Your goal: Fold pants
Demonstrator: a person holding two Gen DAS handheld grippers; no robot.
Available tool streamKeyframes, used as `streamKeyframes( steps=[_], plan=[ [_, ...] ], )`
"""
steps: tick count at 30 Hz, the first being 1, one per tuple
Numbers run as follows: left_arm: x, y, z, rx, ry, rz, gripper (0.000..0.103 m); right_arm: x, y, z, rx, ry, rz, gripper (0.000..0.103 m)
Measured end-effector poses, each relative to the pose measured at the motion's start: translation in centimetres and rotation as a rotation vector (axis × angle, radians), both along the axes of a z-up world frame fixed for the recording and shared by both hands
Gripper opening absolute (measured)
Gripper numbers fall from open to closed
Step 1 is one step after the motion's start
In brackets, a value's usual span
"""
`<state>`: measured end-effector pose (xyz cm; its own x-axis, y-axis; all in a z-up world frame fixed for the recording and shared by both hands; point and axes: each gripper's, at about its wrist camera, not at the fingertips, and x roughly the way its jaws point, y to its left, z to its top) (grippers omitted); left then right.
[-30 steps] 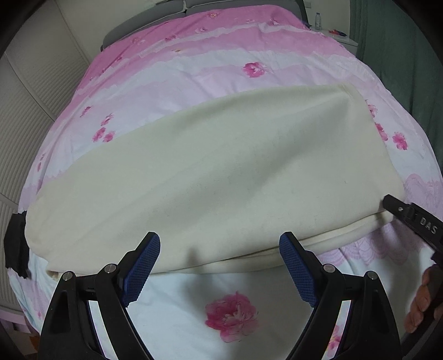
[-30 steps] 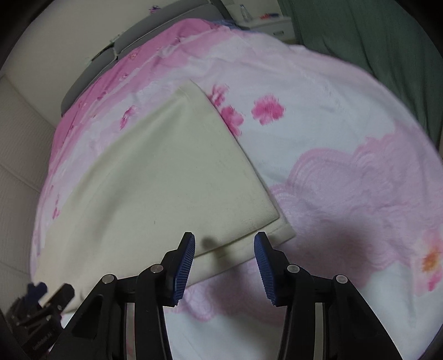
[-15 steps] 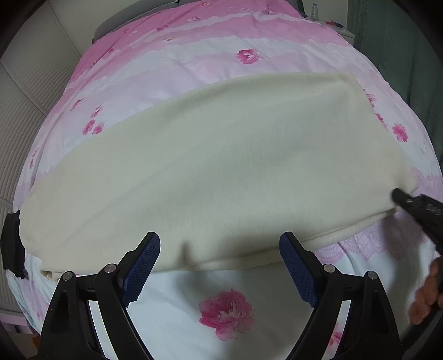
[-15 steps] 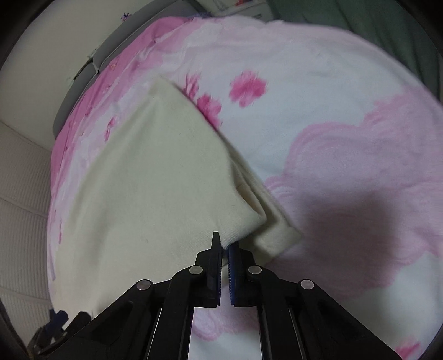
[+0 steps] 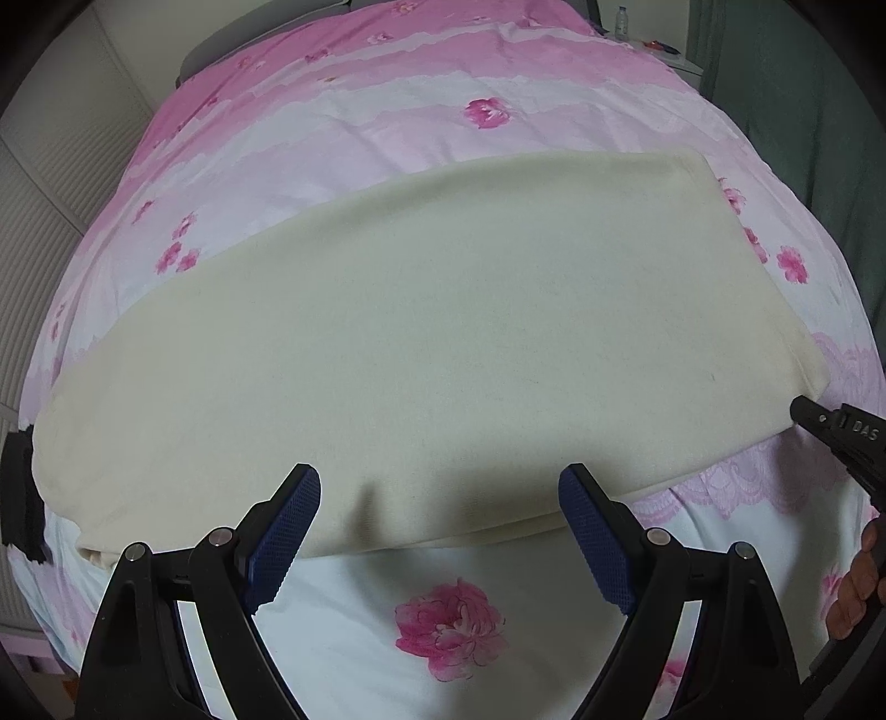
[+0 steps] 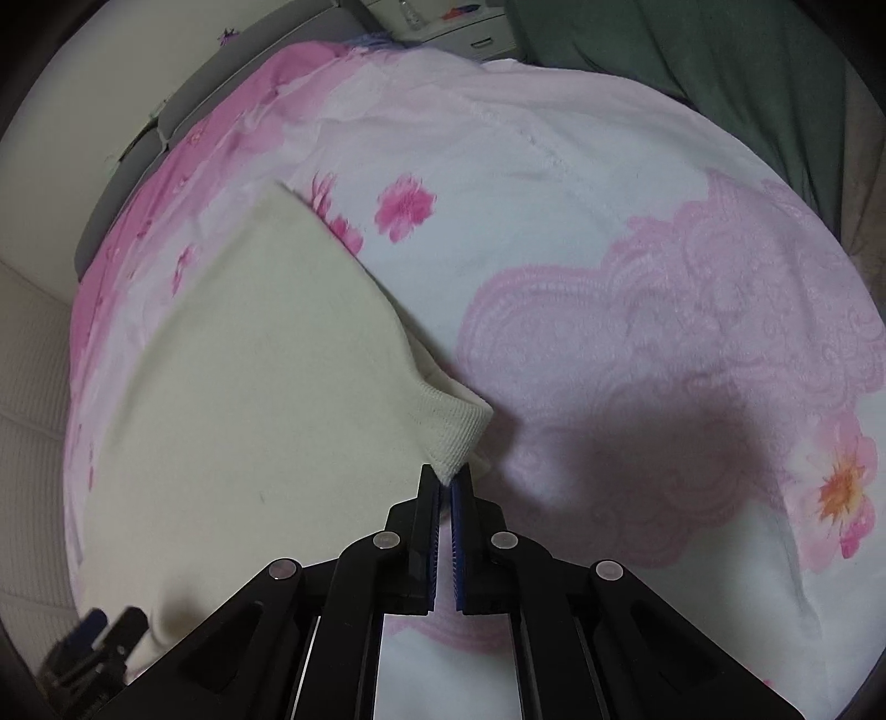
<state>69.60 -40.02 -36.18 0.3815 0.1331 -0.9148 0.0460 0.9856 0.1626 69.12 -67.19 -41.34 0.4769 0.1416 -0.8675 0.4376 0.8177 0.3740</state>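
Cream pants (image 5: pixel 432 343) lie folded lengthwise across a pink flowered bedspread (image 5: pixel 443 111). My left gripper (image 5: pixel 440 531) hovers open over their near edge, with nothing between its blue pads. In the right wrist view the pants (image 6: pixel 249 387) fill the left half, and my right gripper (image 6: pixel 447 481) is shut on the ribbed cuff corner (image 6: pixel 457 429), which is lifted slightly off the bedspread (image 6: pixel 637 277). The right gripper's tip (image 5: pixel 808 412) also shows at the pants' right end in the left wrist view, with a hand (image 5: pixel 855 587) behind it.
A dark strip of cloth (image 5: pixel 19 498) lies at the pants' left end. A grey headboard (image 6: pixel 183 116) and a nightstand (image 6: pixel 454 27) stand at the far end of the bed. Green curtains (image 6: pixel 720 61) hang on the right. Ribbed wall panels (image 5: pixel 33 221) line the left side.
My right gripper went from half open above the cuff to shut on its corner, and the corner has lifted. The left gripper stays open over the near edge.
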Motion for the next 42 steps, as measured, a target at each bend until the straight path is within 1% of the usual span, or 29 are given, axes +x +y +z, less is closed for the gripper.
streamKeyframes(
  steps=[3, 4, 5, 6, 7, 8, 9, 10, 12, 14, 15, 17, 19, 24, 27, 30, 31, 32, 35, 36, 38, 41, 42],
  plan=[
    [0.0, 0.1, 0.2, -0.007, 0.002, 0.001, 0.088, 0.5, 0.5, -0.3, -0.019, 0.026, 0.012, 0.003],
    [-0.1, 0.1, 0.3, -0.001, -0.005, -0.003, 0.088, 0.6, 0.7, -0.4, -0.019, 0.035, 0.02, 0.008],
    [-0.3, 0.1, 0.5, 0.005, -0.015, -0.008, 0.088, 0.4, 0.8, -0.2, -0.013, 0.039, 0.016, 0.022],
    [-0.4, 0.1, 0.6, 0.01, -0.023, -0.012, 0.088, -0.1, 0.7, 0.1, -0.014, 0.042, -0.007, 0.032],
    [-0.5, 0.1, 0.7, 0.013, -0.03, -0.016, 0.088, -1.0, 0.4, 0.4, -0.007, 0.033, -0.032, 0.05],
    [-0.6, 0.1, 0.8, 0.013, -0.034, -0.02, 0.088, -1.7, 0.2, 0.7, 0.01, 0.012, -0.043, 0.056],
    [-0.7, 0.1, 0.8, 0.014, -0.037, -0.022, 0.088, -2.4, 0.3, 1.0, 0.042, -0.02, -0.043, 0.056],
    [-0.8, 0.1, 0.8, 0.015, -0.038, -0.025, 0.088, -3.1, 0.4, 0.8, 0.061, -0.027, -0.032, 0.056],
    [-1.0, 0.1, 0.7, 0.022, -0.042, -0.029, 0.088, -3.1, 0.8, 0.1, 0.09, -0.027, -0.014, 0.057],
    [-1.1, 0.1, 0.5, 0.028, -0.045, -0.034, 0.088, -2.7, 1.0, -1.2, 0.116, -0.006, -0.004, 0.057],
    [-1.2, 0.0, 0.4, 0.027, -0.046, -0.035, 0.088, -2.7, 1.0, -1.9, 0.149, -0.006, -0.006, 0.057],
    [-1.2, 0.0, 0.1, 0.023, -0.047, -0.034, 0.088, -2.7, 0.8, -2.9, 0.181, -0.005, -0.024, 0.059],
    [-1.2, -0.1, -0.2, 0.022, -0.045, -0.035, 0.088, -2.3, 0.7, -3.5, 0.194, -0.035, -0.027, 0.061],
    [-1.3, -0.6, -0.3, 0.031, -0.057, -0.055, 0.088, -1.5, 0.9, -4.9, 0.197, -0.107, -0.054, 0.061],
    [-1.6, -0.9, -0.2, 0.041, -0.062, -0.072, 0.088, -1.2, 0.5, -5.4, 0.235, -0.159, -0.1, 0.061],
    [-1.9, -0.9, -0.1, 0.042, -0.065, -0.077, 0.088, -0.8, -0.1, -5.6, 0.274, -0.172, -0.13, 0.056],
    [-2.0, -0.9, -0.1, 0.041, -0.063, -0.075, 0.088, -0.6, -0.4, -5.7, 0.284, -0.174, -0.147, 0.047],
    [-2.0, -0.9, -0.1, 0.04, -0.06, -0.071, 0.088, -0.7, -0.7, -5.8, 0.281, -0.165, -0.158, 0.035],
    [-2.2, -0.7, 0.1, 0.034, -0.046, -0.043, 0.088, 0.1, -0.5, -5.8, 0.249, -0.113, -0.146, 0.021],
    [-2.3, -0.5, 0.3, 0.028, -0.04, -0.031, 0.088, 0.3, -0.4, -5.3, 0.239, -0.094, -0.144, 0.019],
    [-2.6, 0.2, 1.2, 0.01, -0.039, -0.009, 0.088, 0.5, 0.1, -3.3, 0.183, -0.085, -0.137, 0.016],
    [-3.5, 1.8, 3.2, 0.02, -0.06, 0.025, 0.088, -0.1, 1.2, 2.0, 0.032, -0.121, -0.092, 0.016],
    [-3.8, 2.7, 4.0, 0.03, -0.065, 0.045, 0.088, 0.0, 1.6, 3.3, -0.009, -0.118, -0.07, 0.016]
  ],
)
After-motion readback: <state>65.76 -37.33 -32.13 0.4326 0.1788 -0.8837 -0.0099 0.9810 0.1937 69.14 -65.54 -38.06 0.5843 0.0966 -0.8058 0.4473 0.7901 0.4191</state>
